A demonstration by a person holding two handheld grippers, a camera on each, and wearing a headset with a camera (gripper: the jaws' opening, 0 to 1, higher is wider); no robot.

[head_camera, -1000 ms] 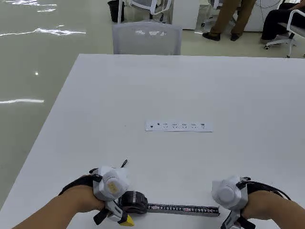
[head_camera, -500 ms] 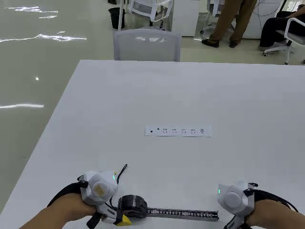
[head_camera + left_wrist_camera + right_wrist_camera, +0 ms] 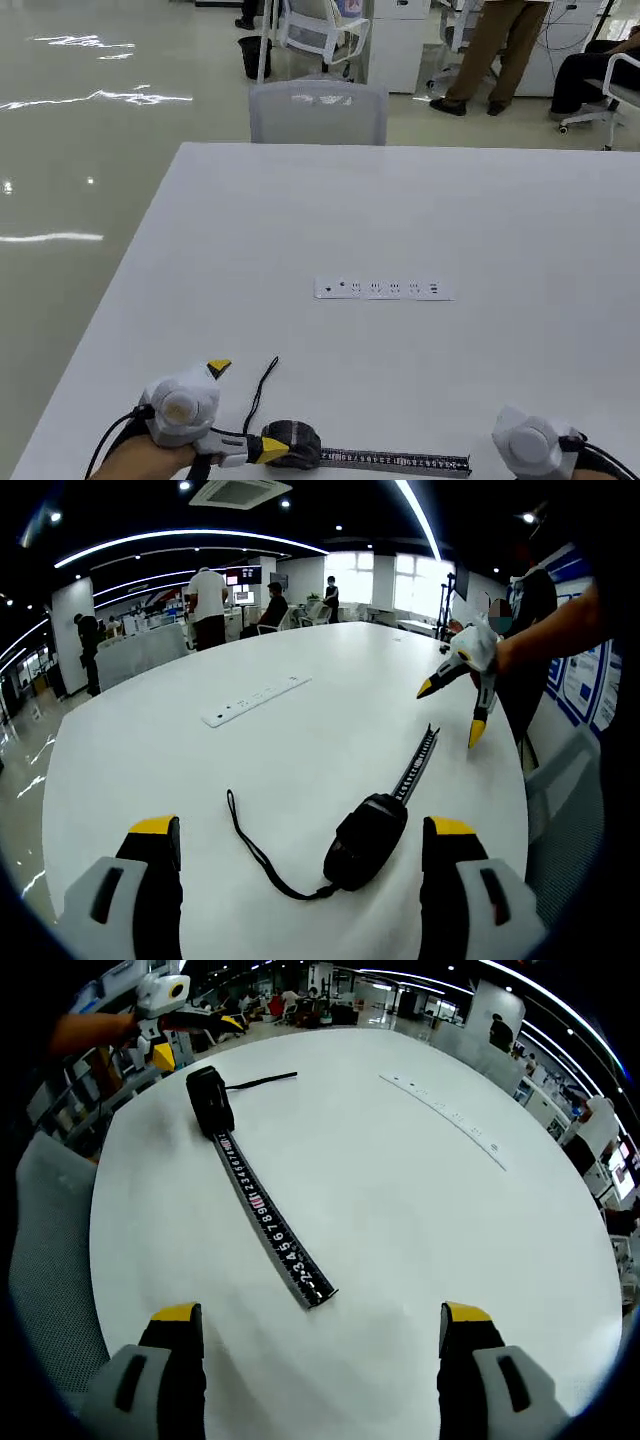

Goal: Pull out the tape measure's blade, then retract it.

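The tape measure point(image 3: 292, 443) lies on the white worktop point(image 3: 400, 200) near the person's edge. Its blade point(image 3: 395, 461) is drawn out flat to the right (numbered face up), and its black lanyard point(image 3: 262, 385) trails away from the case. The left gripper point(image 3: 302, 826) hangs at the case with its jaws spread wide, the case lying between them unclamped. The right gripper point(image 3: 321, 1312) hangs just past the blade's free end, its jaws likewise wide and empty.
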